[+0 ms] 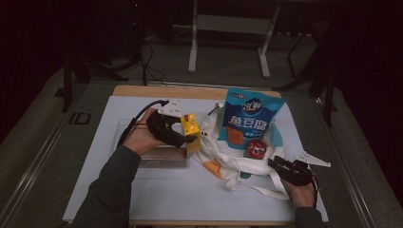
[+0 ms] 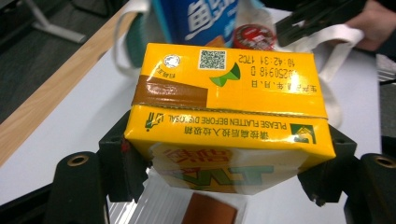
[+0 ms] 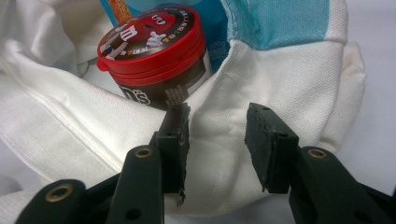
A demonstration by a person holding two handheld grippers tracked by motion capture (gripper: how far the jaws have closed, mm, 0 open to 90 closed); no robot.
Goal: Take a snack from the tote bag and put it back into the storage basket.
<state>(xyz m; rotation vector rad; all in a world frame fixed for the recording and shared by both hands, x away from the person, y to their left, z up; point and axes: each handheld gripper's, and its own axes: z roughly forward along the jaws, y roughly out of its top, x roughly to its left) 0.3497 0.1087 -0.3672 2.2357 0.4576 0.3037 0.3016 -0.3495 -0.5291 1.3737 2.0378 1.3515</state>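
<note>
My left gripper (image 1: 190,137) is shut on a yellow drink carton (image 1: 190,124), held just left of a white tote bag (image 1: 223,164) lying mid-table. In the left gripper view the carton (image 2: 224,107) lies sideways between the two black jaws, which clamp its ends. A blue snack pouch (image 1: 250,116) and a red-lidded chocolate tub (image 1: 255,148) sit in the bag's mouth. My right gripper (image 1: 275,164) rests at the bag's near right edge. In the right gripper view its jaws (image 3: 217,140) stand apart over the white cloth (image 3: 289,74), just below the tub (image 3: 154,51), with the pads not squeezing it.
A silvery oblong box (image 1: 161,157) lies on the white table cover (image 1: 190,202) under my left hand. A wooden table edge (image 1: 166,91) runs along the back. Beyond it a metal stand (image 1: 228,23) and cables sit on the dark floor.
</note>
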